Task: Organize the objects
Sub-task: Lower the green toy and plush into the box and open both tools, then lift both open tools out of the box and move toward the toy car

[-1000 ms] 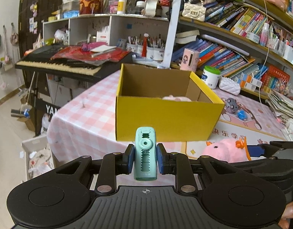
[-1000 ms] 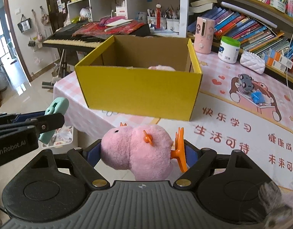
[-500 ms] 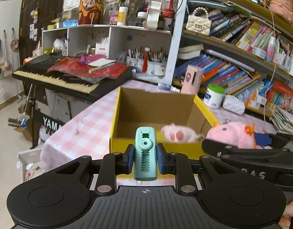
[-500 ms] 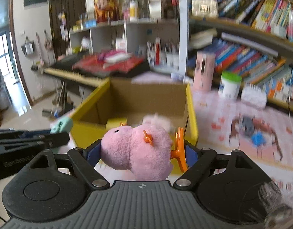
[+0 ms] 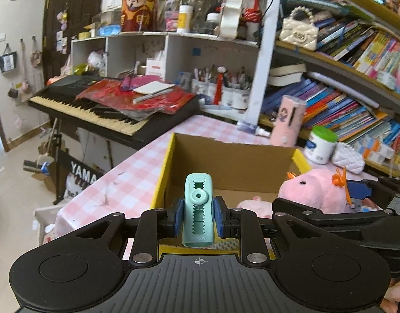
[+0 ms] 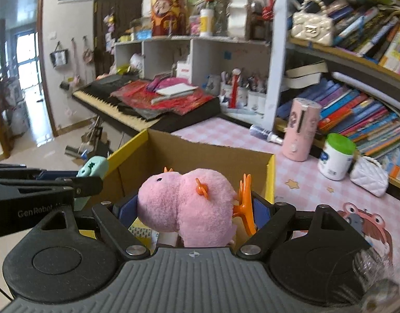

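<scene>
Over the yellow box, the left gripper pinches a green clip and the right gripper clamps a pink plush; next, lower and release them inside.

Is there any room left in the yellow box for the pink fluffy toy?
Yes. The yellow box shows bare cardboard floor along its back wall and left side. Another pink plush fills its near right corner. On the checked tablecloth, left of the box is bare; right of it, the jar and white pouch crowd.

Cluttered bookshelves, keyboard, bright doorway
</scene>
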